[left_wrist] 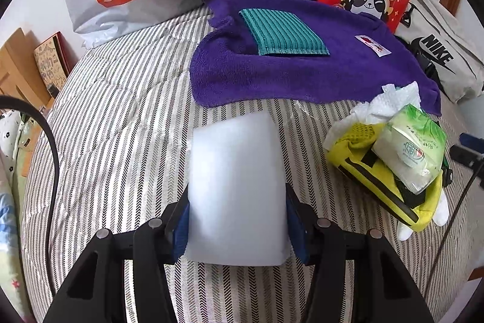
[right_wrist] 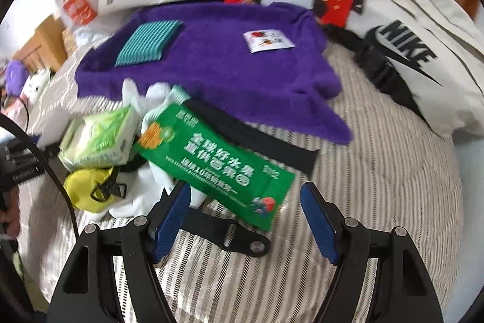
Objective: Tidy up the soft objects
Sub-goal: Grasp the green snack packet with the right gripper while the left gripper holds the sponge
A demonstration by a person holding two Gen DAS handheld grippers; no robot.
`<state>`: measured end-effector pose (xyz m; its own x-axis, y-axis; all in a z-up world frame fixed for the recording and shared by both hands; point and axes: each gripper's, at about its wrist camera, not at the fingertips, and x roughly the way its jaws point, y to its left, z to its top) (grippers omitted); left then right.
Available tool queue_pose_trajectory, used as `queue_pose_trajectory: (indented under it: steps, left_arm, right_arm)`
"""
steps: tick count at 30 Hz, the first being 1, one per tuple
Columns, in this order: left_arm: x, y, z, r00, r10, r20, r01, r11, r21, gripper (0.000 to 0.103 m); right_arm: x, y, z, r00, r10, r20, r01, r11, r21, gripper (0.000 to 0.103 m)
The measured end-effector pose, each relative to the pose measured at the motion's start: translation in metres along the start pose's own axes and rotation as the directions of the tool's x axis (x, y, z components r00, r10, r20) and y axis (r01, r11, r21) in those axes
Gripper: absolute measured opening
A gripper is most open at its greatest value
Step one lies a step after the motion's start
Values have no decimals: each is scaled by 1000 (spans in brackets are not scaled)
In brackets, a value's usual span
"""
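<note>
Two piles beside purple towel: tissue pack, green packet.

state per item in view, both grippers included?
left gripper: jaws shut on white foam block
white foam block: held, over the striped bedding
right gripper: jaws open, empty
purple towel: spread flat
teal cloth: folded, on towel
tissue pack: atop yellow item
green packet: lying flat on pile
</note>
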<state>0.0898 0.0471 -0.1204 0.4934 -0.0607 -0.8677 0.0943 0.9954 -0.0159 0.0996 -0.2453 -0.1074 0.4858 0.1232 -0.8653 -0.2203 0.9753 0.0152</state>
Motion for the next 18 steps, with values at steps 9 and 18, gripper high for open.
queue_pose_trajectory:
  steps: [9, 18]
  left_arm:
    - [0, -2, -1, 1000, 2, 6, -2, 1000, 13, 53]
    - [-1, -2, -3, 1000, 2, 13, -2, 1000, 21, 53]
  right_arm:
    - [31, 29, 7, 998, -60, 27, 63, 987, -145, 74]
    - [4, 18, 12, 997, -9, 80, 20, 992, -128, 14]
